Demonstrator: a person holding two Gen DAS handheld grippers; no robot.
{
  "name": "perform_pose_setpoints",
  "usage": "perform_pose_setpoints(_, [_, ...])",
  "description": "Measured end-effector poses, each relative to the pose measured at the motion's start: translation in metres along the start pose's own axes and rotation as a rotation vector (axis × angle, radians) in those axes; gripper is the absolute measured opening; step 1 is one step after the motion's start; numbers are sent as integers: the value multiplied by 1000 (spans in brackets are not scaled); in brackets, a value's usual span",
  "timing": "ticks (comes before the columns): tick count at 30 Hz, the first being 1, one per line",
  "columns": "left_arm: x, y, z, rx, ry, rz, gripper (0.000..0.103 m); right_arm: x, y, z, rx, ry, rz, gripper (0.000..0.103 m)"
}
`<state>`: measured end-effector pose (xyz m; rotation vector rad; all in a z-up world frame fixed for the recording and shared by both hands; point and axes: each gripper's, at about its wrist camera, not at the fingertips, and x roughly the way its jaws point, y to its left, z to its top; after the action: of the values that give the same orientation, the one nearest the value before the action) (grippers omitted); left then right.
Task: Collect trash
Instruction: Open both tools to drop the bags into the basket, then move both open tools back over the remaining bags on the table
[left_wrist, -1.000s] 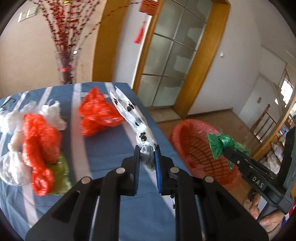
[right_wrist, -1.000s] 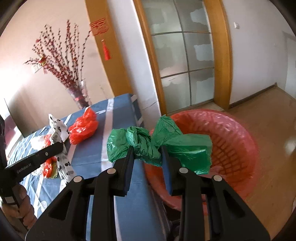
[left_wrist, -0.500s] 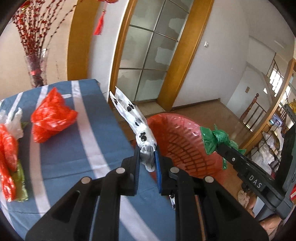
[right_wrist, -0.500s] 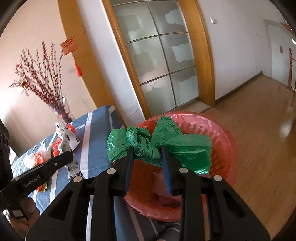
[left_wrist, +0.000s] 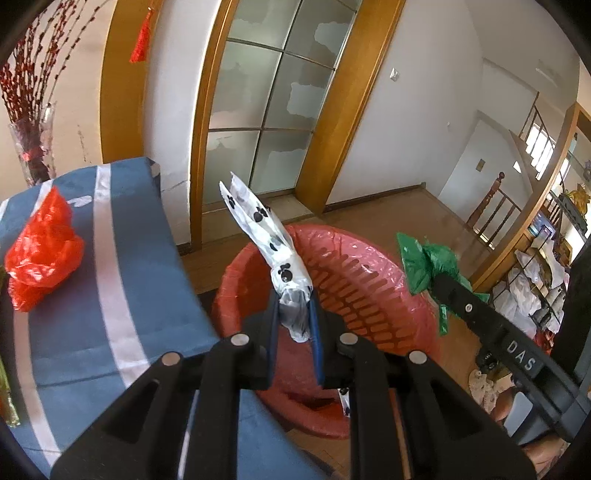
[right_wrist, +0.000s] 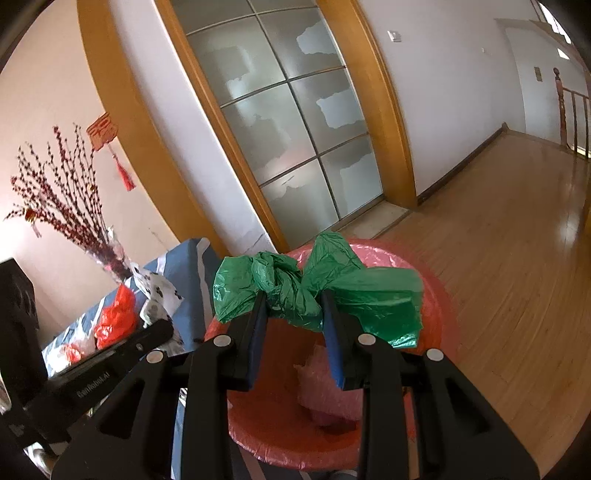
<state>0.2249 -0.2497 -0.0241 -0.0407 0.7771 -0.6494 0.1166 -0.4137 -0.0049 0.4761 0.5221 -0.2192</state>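
Holding trash over the red basket (right_wrist: 439, 295) so it can drop in, the left gripper (left_wrist: 293, 321) pinches a white spotted bag (left_wrist: 266, 236) and the right gripper (right_wrist: 291, 314) squeezes a green bag (right_wrist: 332, 284), while a red bag (left_wrist: 44, 251) waits on the table (left_wrist: 147, 280)

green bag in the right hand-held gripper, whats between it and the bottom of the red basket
Nothing solid: in the right wrist view the green bag hangs in the right hand-held gripper over the red basket, with only air above the pink plastic already lying inside.

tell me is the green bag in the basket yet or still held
Held: the right gripper is shut on the green bag, above the red basket.
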Motion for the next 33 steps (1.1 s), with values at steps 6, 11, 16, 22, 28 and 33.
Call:
perform_pose_setpoints(6, [15, 3, -3, -8, 30, 0, 38, 7, -12, 0, 53, 2, -2, 47])
perform_pose_setpoints(11, [13, 15, -11, -18, 39, 25, 45, 7, -15, -6, 58, 7, -25, 54])
perform_pose_setpoints(16, [-2, 30, -22, -12, 31, 85, 52, 7, -15, -11, 54, 27, -36, 54])
perform_pose_setpoints(22, [-33, 59, -34, -11, 0, 161, 56, 6, -3, -17, 23, 47, -32, 54])
perform_pose_setpoints(28, [-69, 93, -44, -52, -33, 222, 57, 0, 24, -22, -36, 54, 1, 54])
perform_pose_setpoints(33, [-106, 128, -53, -93, -70, 291, 58, -1, 56, -30, -100, 77, 51, 54])
